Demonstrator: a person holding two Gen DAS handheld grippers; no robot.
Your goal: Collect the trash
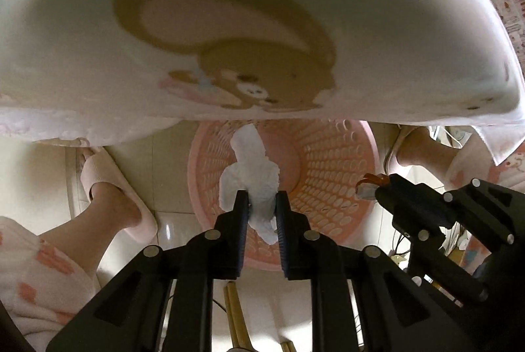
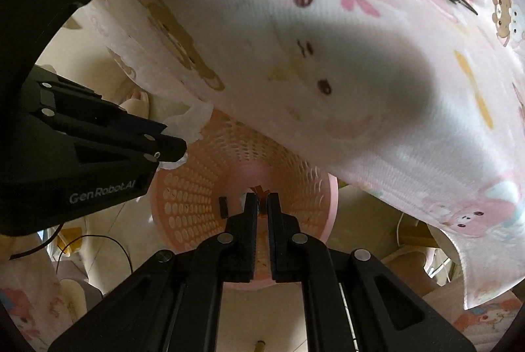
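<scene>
A pink perforated trash basket [image 1: 331,174] stands on the floor below the table edge; it also shows in the right wrist view [image 2: 203,207]. My left gripper [image 1: 262,199] is shut on a crumpled white tissue [image 1: 252,168] and holds it over the basket mouth; the tissue shows in the right wrist view [image 2: 192,119] too. My right gripper [image 2: 262,199] is shut on a small orange and white scrap [image 2: 261,191], also over the basket; the scrap shows in the left wrist view [image 1: 370,184].
A table with a pink cartoon-print cloth [image 2: 361,56] overhangs the basket. The person's feet in pink slippers [image 1: 111,184] stand on the tiled floor either side. Cables [image 2: 82,240] lie on the floor at left.
</scene>
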